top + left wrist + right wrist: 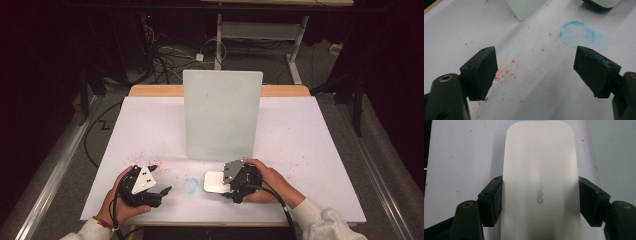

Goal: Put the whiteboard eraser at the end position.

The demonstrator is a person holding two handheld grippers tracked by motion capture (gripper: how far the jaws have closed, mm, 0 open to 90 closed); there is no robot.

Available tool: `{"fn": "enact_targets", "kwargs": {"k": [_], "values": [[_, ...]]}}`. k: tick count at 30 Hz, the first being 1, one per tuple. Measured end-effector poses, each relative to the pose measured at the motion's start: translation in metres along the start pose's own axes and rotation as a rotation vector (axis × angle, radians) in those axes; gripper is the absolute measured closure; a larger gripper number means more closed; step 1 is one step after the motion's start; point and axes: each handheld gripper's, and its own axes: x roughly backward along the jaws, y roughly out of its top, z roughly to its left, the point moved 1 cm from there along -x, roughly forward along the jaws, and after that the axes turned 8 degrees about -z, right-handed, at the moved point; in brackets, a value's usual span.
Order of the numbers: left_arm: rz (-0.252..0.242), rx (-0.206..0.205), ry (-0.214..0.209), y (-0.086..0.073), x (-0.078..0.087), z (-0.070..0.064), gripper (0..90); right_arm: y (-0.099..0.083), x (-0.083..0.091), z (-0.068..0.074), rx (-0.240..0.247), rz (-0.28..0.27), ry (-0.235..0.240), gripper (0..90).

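The smooth white rounded-rectangle eraser with a faint grey logo (pixel 540 185) lies directly between the fingers (pixel 491 201) of the right gripper (pixel 239 182), its long axis running straight away from the hand along the line of the jaws, so the two black pads press on its long sides and hold it clamped; in the high view its free end (pixel 216 182) sticks out toward the middle of the tabletop, low over the white paper-covered surface (pixel 300 145). The right gripper is thus the one with the work in hand, while the left gripper (pixel 150 192) rests well apart on the near left, its fingers (pixel 482 72) spread wide with nothing between them, bare paper showing in the gap. Between the two grippers, just beside the eraser's free end, sits a smudged blue chalk-like ring (pixel 190 185) on the paper, and I judge that the coming move turns on sweeping the eraser sideways over that mark. Red specks (pixel 504 72) are scattered across the paper near the left gripper. Behind, an upright pale frosted rectangular board (pixel 221 115) stands mid-table. The room around is dark, with cables (pixel 165 57) on the floor beyond.
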Motion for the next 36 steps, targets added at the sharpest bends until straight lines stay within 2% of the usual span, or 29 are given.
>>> {"fn": "enact_targets", "kwargs": {"k": [13,18,24,29,36], "values": [[0.004,-0.001,0.0,0.0,0.0,0.0,18.8,-0.004,-0.001,0.0,-0.016,-0.033,-0.006,30.5],[0.005,-0.004,-0.001,0.0,0.0,0.0,18.8,-0.004,0.0,0.0,-0.031,-0.042,-0.026,30.0],[0.003,-0.003,0.0,0.0,0.001,0.0,18.7,-0.003,0.009,-0.002,-0.062,-0.115,-0.048,27.6],[0.002,-0.003,0.0,0.0,0.001,0.0,18.7,-0.002,0.013,-0.001,-0.06,-0.13,-0.058,27.0],[0.002,-0.001,0.0,0.0,0.001,0.0,18.7,-0.002,0.024,-0.004,-0.069,-0.163,-0.113,26.7]]}}
